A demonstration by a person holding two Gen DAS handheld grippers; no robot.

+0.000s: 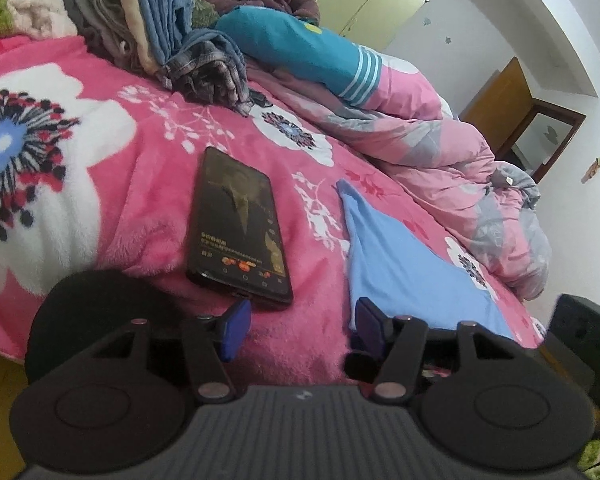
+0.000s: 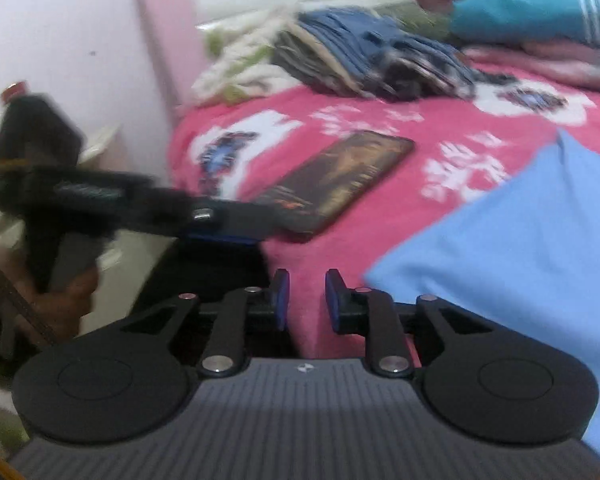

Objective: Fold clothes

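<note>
Left tool point(image 1: 300, 326) and right tool point(image 2: 307, 300), both with fingers apart, empty.
Phone point(image 1: 238, 226) lies ahead of the left tool on the bed point(image 1: 140, 184); blue cloth point(image 1: 404, 272) lies just beside its right finger.

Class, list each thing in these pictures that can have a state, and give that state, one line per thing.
Left claw: open, empty, at the bed's edge.
Right claw: open, narrower gap, empty.
Blue garment: spread flat on the blanket, not gripped.
Phone: face up, screen lit.
Clothes pile: heaped, unfolded.
Pink quilt: bunched up along the far side.
Pink blanket: spread over the bed.
</note>
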